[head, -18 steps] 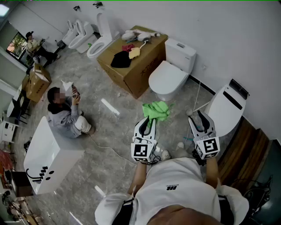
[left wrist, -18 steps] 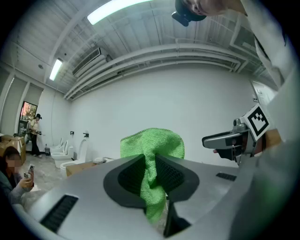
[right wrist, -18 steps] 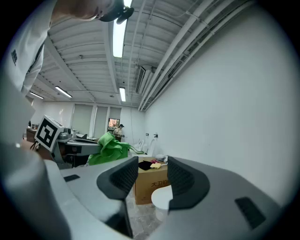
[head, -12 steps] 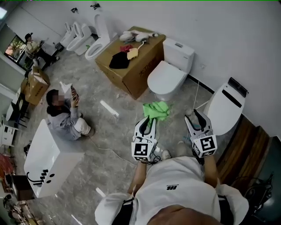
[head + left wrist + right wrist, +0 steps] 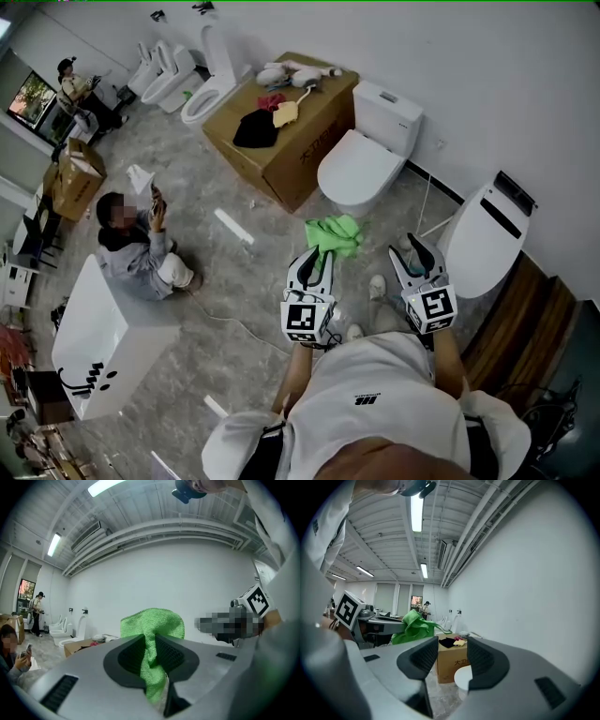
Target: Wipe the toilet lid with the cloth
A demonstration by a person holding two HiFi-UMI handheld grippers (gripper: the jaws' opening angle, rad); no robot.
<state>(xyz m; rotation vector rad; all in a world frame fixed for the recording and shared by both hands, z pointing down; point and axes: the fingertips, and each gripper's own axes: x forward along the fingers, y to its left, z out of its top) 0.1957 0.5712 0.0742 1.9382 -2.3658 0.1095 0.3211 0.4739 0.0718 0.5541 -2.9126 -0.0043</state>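
Green cloth (image 5: 152, 632): pinched between the left gripper's fingers, with a bunched fold standing above them and a tail hanging below. It is held in the air over the floor, short of the toilet ahead.
Left gripper (image 5: 317, 262): fingers clamped on the cloth, pointing toward the toilet.
Right gripper (image 5: 421, 251): fingers apart with nothing between them, held beside the left gripper at about the same height.
Toilet lid (image 5: 356, 169): white and closed, well apart from the cloth, with the tank (image 5: 385, 114) behind it against the wall.
Second toilet (image 5: 484, 234): lid down, by the wall on the right, near the right gripper.
Cardboard box (image 5: 295, 145): just left of the first toilet, with black, red and yellow clothes lying on its top.
Floor (image 5: 220, 281): grey marbled tile.
Person (image 5: 136, 248): sitting on the floor, well apart to the left.
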